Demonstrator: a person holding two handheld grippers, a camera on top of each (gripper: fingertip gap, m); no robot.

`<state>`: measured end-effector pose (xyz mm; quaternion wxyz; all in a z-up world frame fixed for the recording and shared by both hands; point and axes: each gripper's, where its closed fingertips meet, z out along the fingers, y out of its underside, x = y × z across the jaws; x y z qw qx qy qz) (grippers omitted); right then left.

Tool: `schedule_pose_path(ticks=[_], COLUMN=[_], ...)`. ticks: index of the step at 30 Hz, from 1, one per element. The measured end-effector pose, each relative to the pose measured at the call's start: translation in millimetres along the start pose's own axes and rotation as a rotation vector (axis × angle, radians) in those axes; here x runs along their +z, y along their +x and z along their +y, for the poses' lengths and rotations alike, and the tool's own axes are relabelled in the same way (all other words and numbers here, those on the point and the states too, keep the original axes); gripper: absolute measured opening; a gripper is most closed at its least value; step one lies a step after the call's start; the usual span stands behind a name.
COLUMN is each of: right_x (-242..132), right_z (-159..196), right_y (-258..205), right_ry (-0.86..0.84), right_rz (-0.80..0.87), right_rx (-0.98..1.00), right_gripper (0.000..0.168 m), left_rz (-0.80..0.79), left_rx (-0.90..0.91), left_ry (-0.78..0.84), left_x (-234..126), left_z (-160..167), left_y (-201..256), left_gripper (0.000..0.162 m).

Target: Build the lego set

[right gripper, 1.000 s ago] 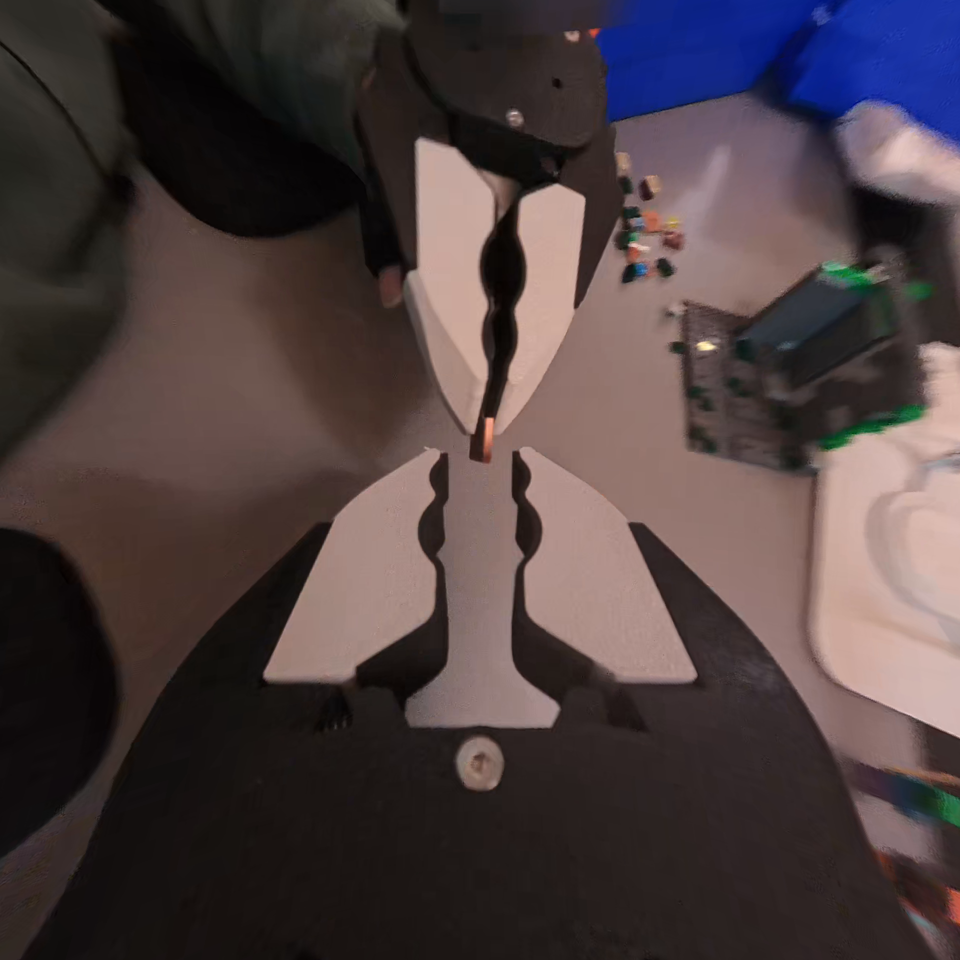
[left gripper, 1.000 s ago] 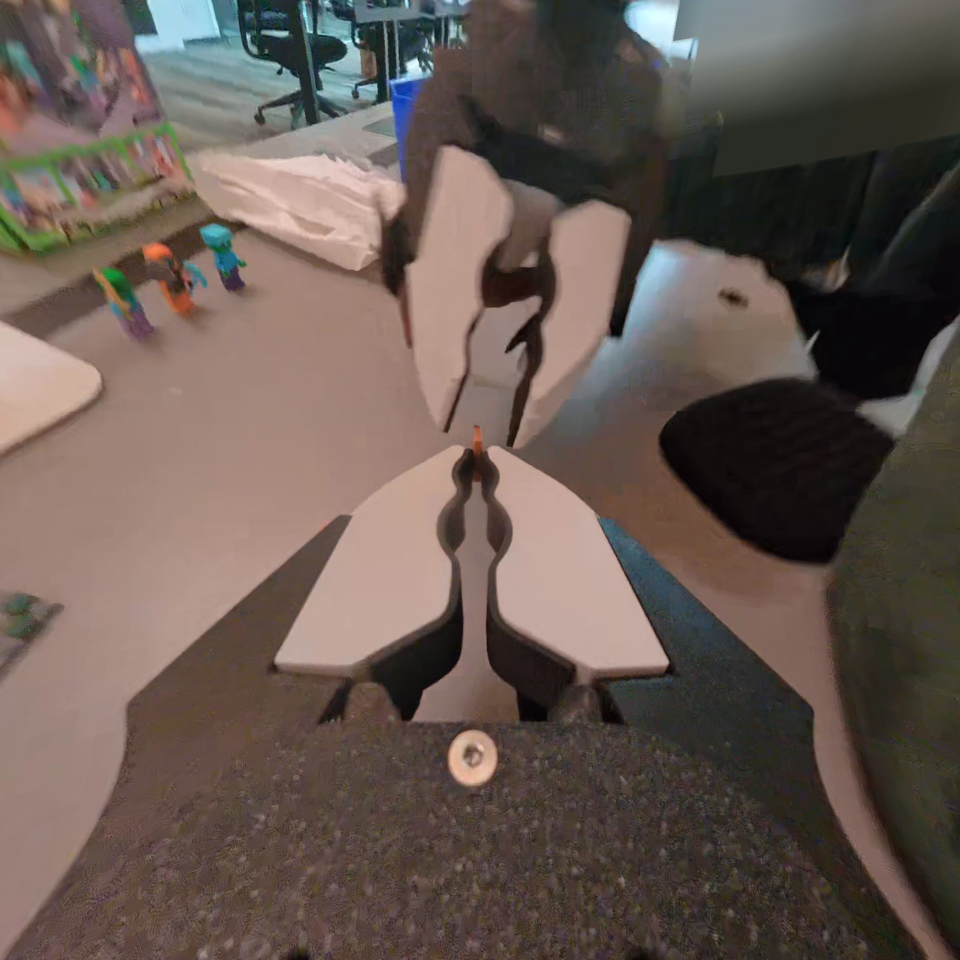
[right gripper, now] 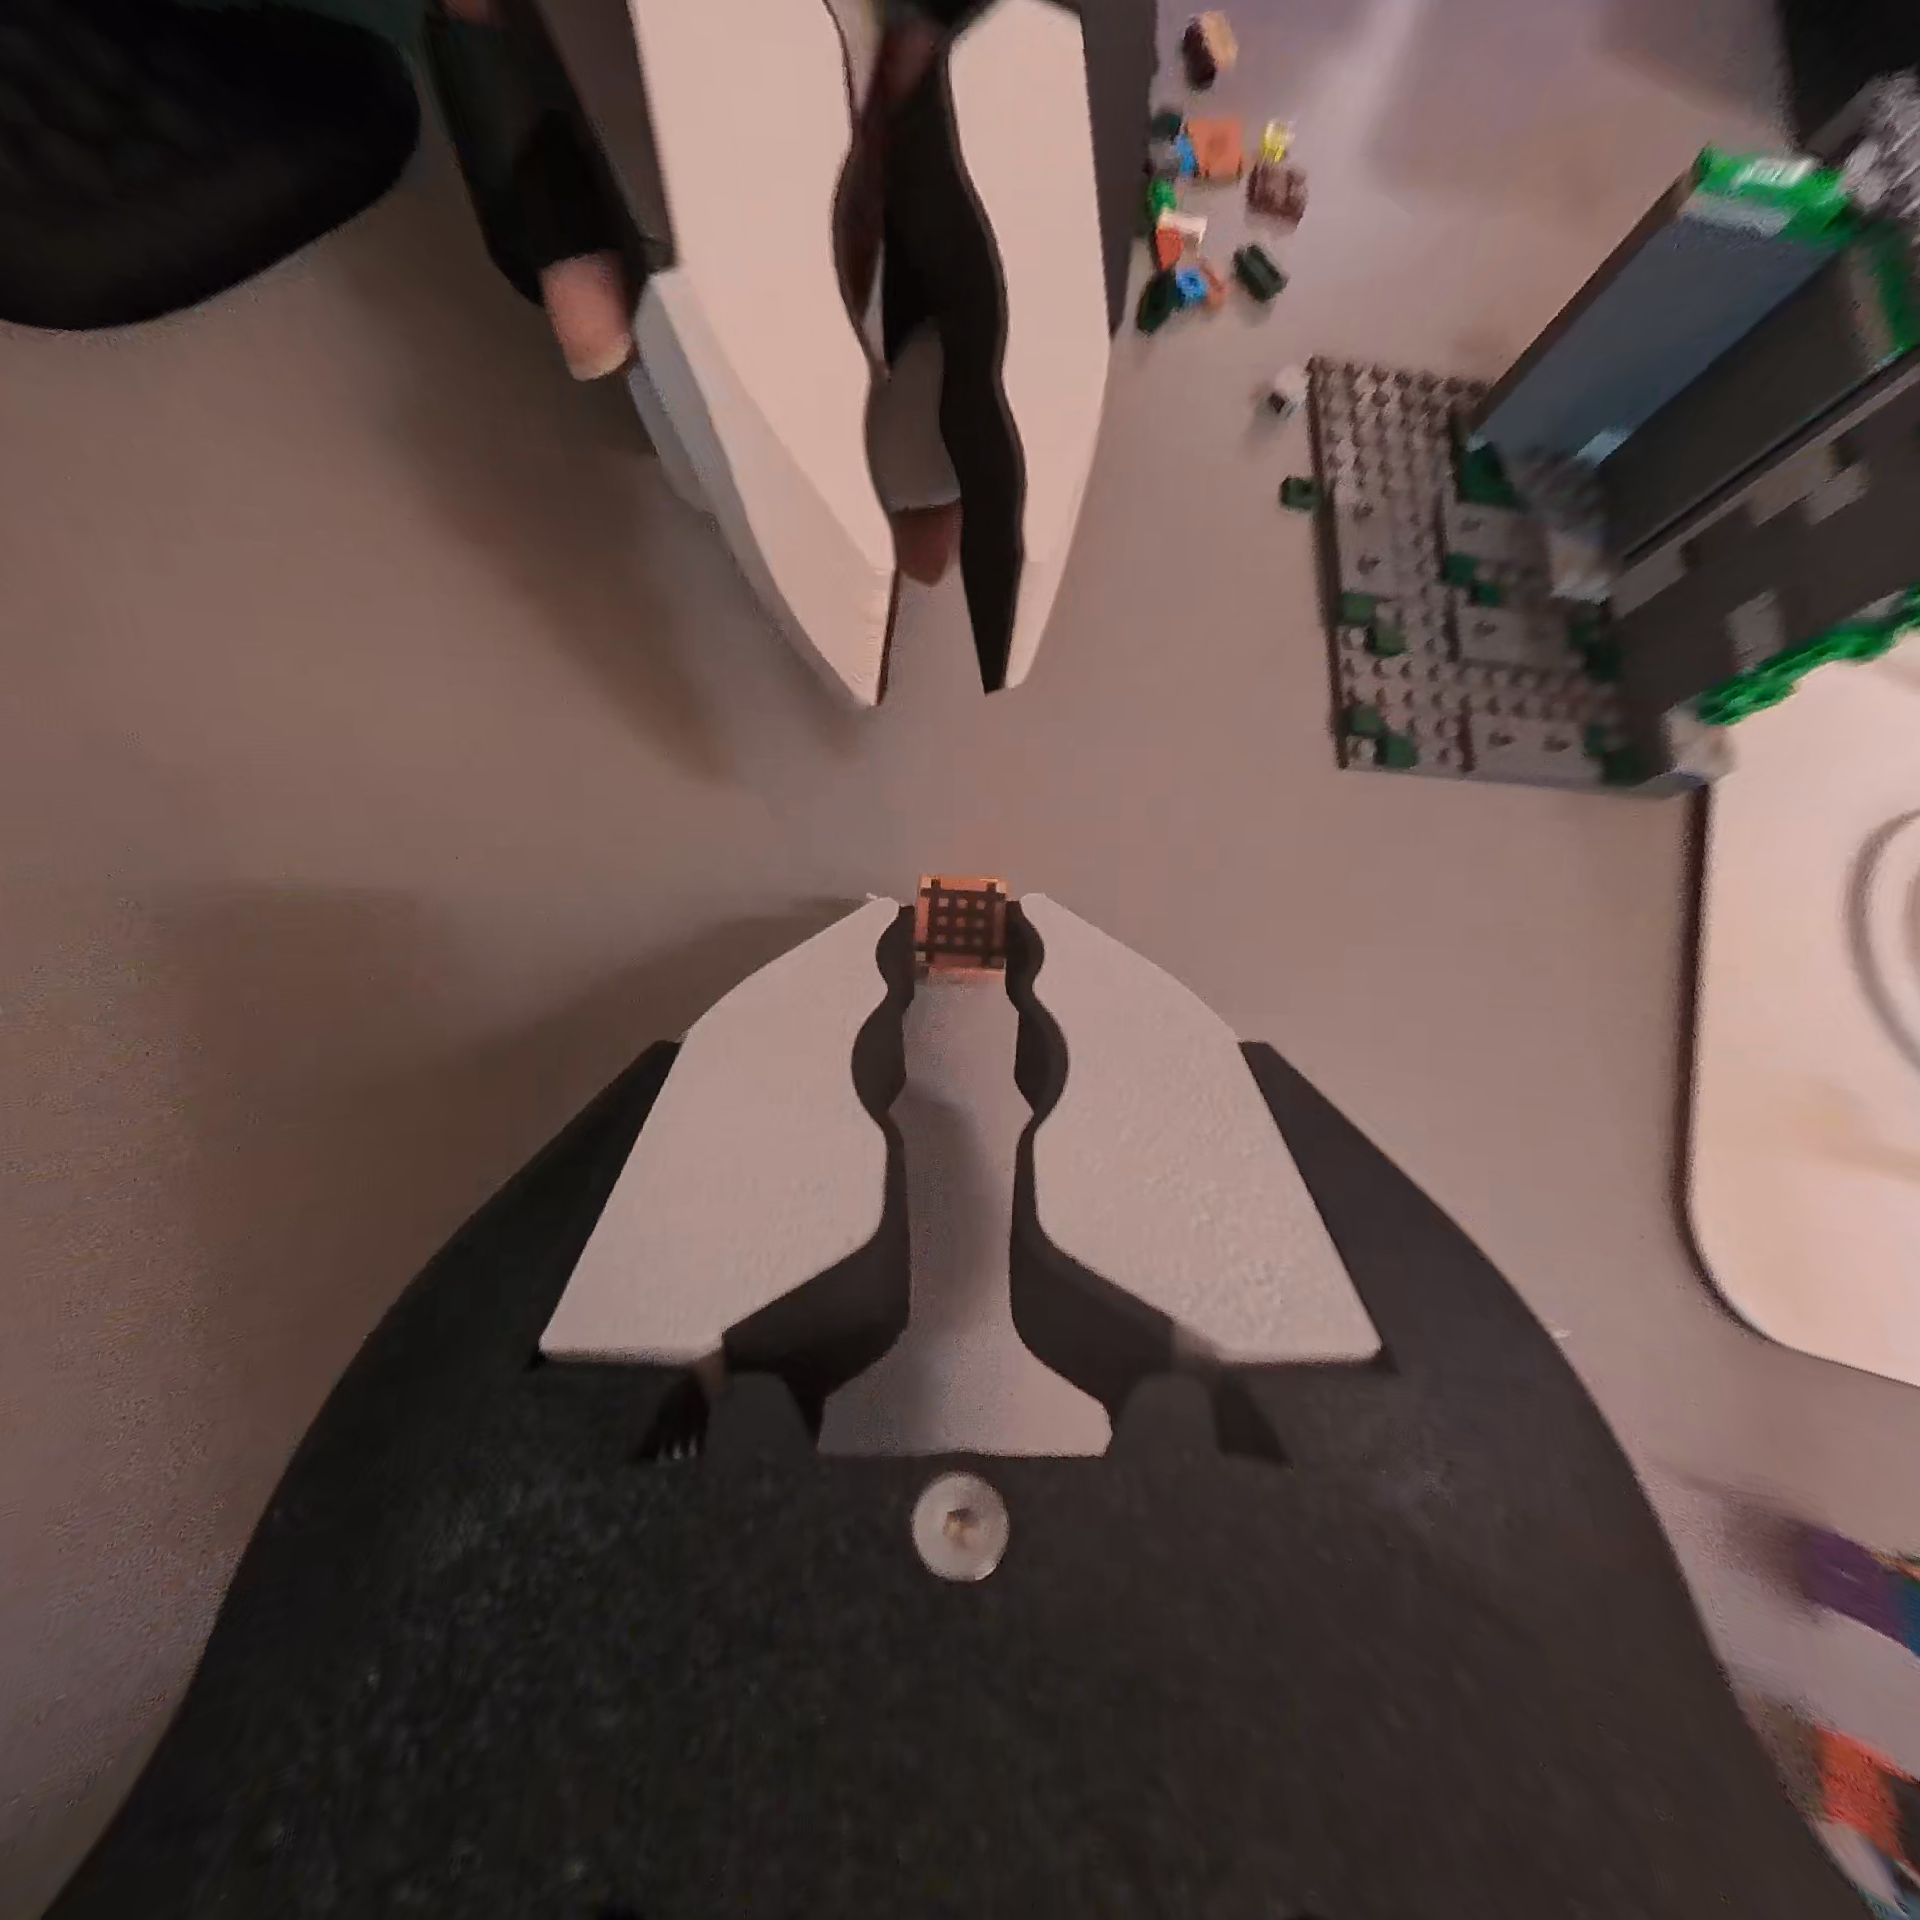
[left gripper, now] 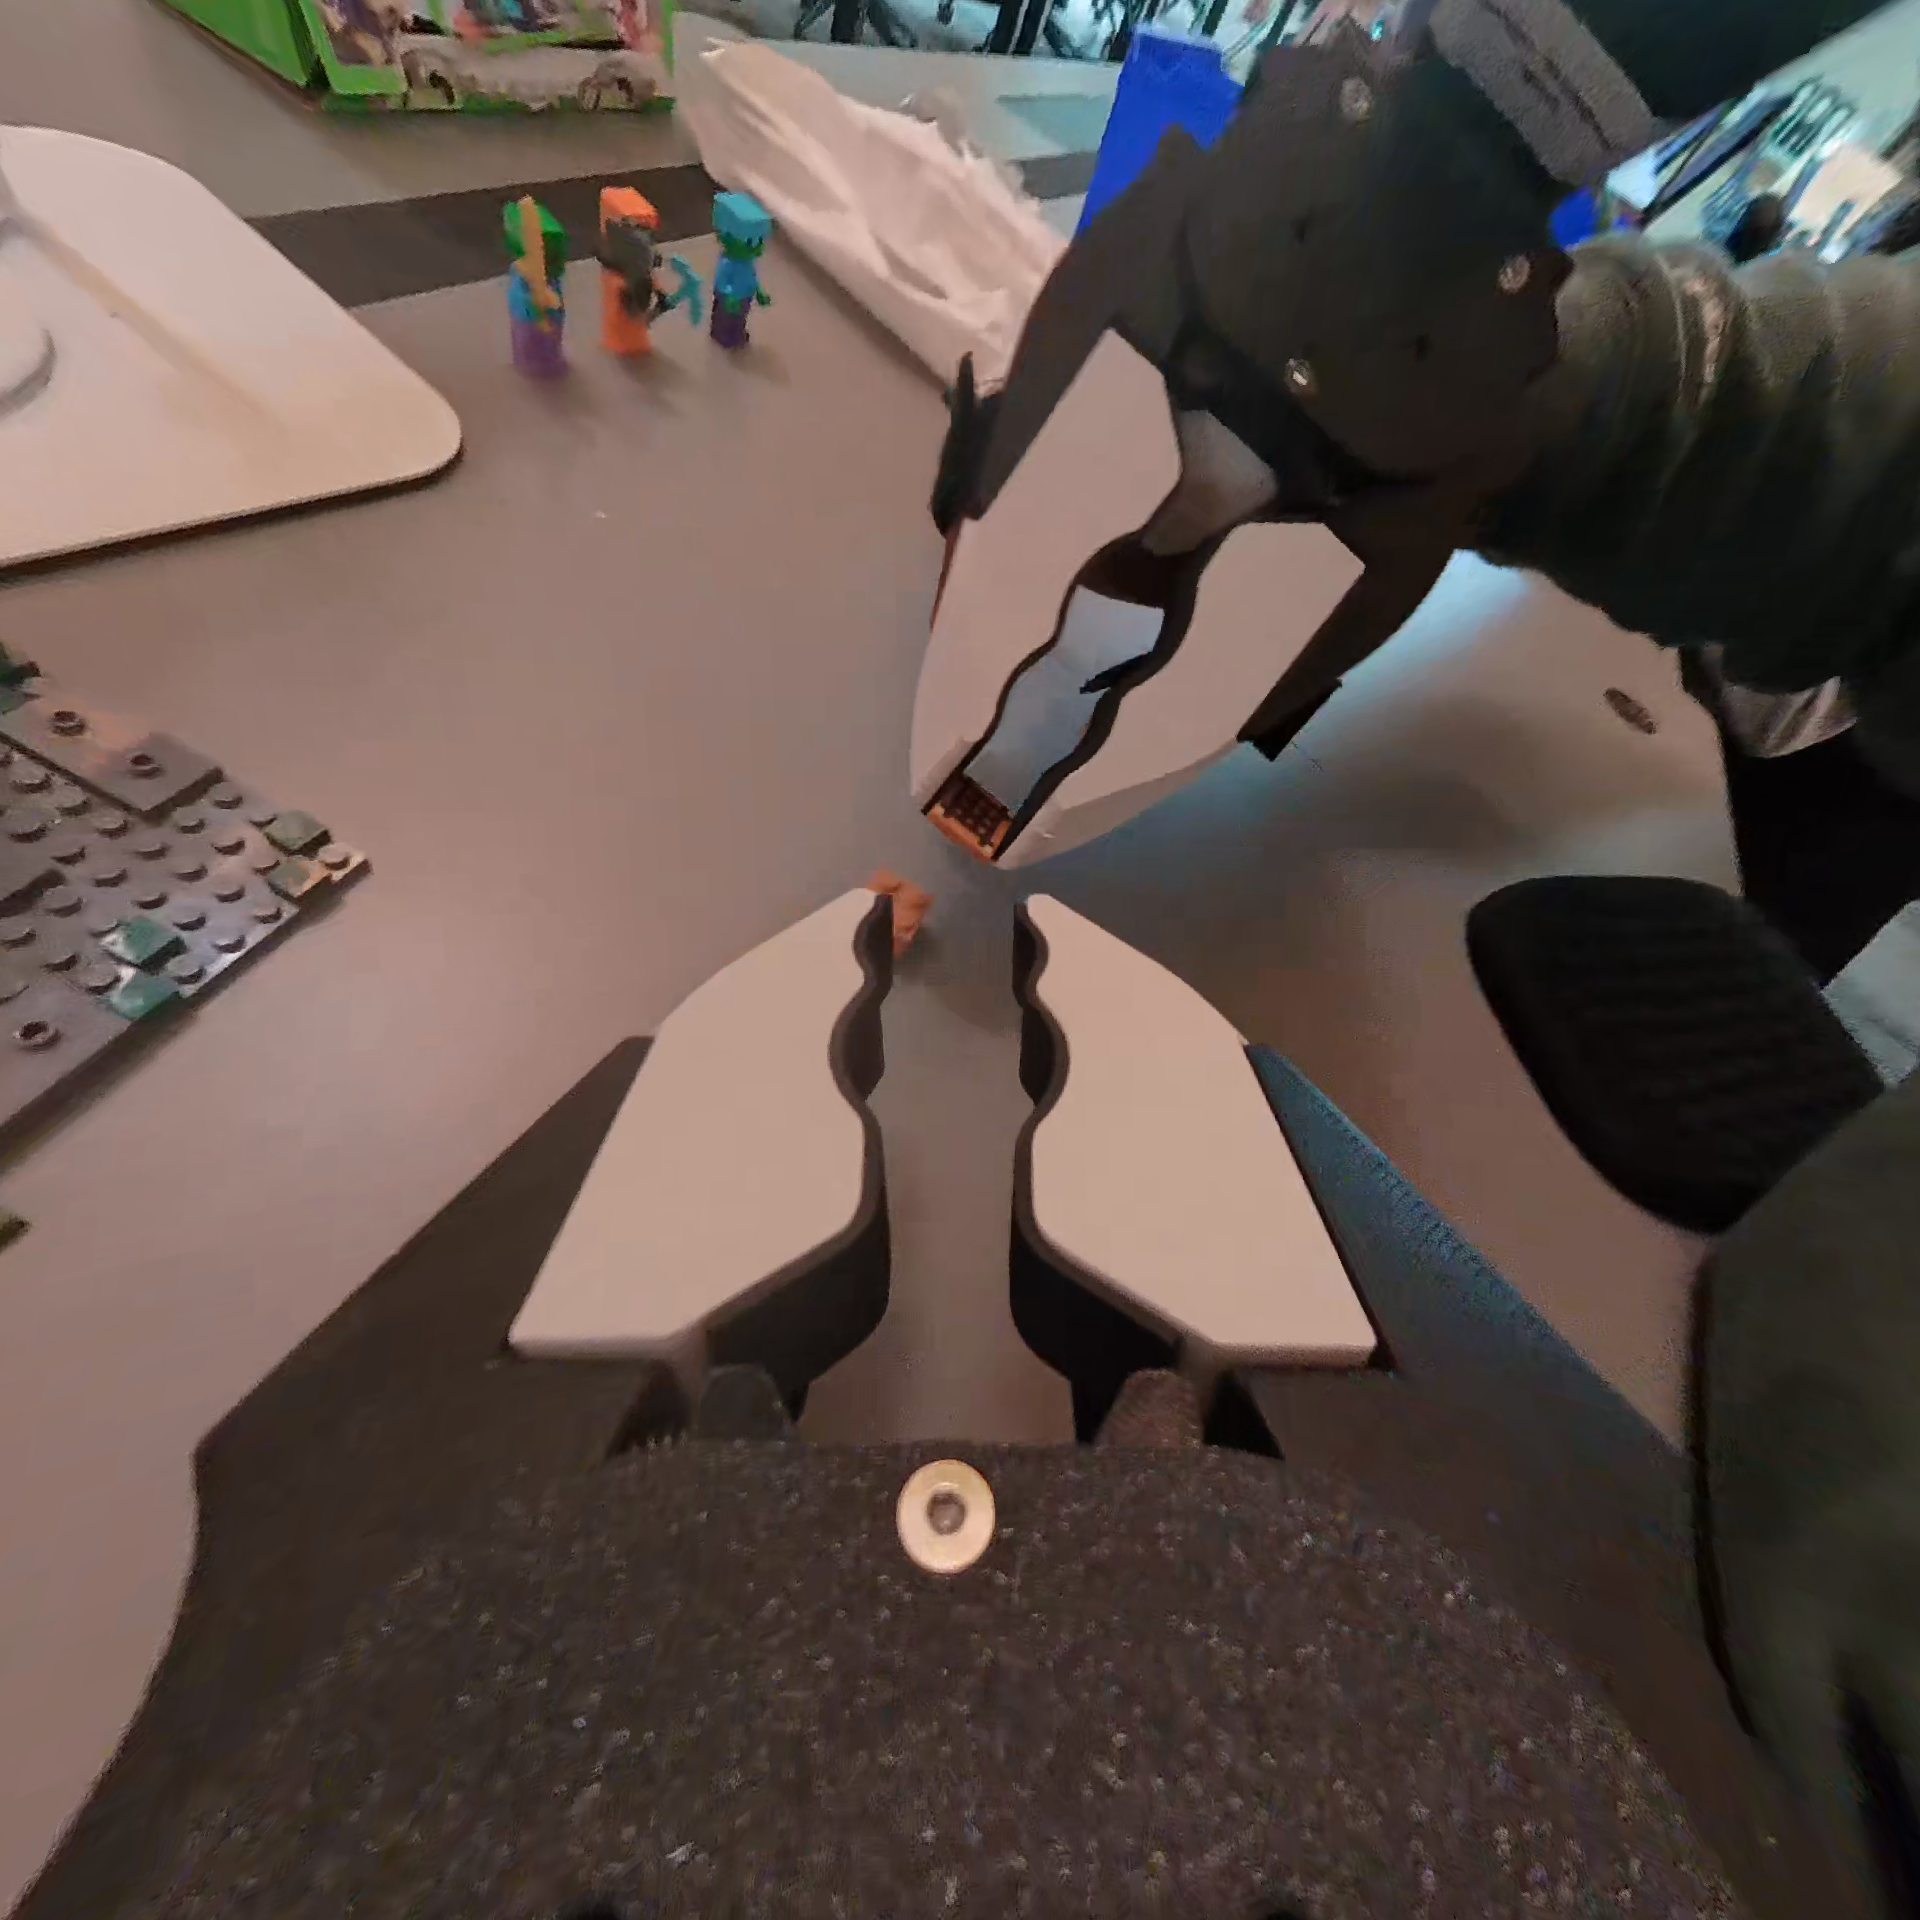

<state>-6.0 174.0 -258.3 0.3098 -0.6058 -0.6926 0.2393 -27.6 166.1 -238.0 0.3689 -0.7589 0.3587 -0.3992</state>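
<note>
Clamped between the tips of the right gripper (right gripper: 960,920): a small orange-tan square tile (right gripper: 961,940) with a dark grid printed on its face, held above the grey table (left gripper: 623,665). Spread apart and grasping nothing, the left gripper (left gripper: 948,914), with a small orange piece (left gripper: 902,902) just beside its left fingertip, contact unclear. Farther off, a grey studded baseplate (right gripper: 1455,582) carrying a blurred green-edged build, loose bricks (right gripper: 1216,208), three minifigures (left gripper: 629,275), a white bag (left gripper: 883,197), a green box (left gripper: 447,52).
</note>
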Motion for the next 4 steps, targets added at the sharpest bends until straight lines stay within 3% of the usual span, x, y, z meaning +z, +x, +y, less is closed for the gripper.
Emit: schedule_pose_path(ticks=[1, 4], right_x=[4.5, 13.5], right_z=[3.7, 10.8], right_y=[1.6, 4.2], right_ry=[-0.011, -0.023], right_rz=[-0.023, -0.076], right_rx=[0.021, 0.077], right_gripper=[0.016, 0.016], left_rz=[-0.017, -0.062], left_rx=[0.013, 0.066], left_ry=[-0.015, -0.051], left_x=[1.1, 3.3], left_z=[3.1, 9.5], left_y=[-2.7, -8.4], left_gripper=[0.021, 0.02])
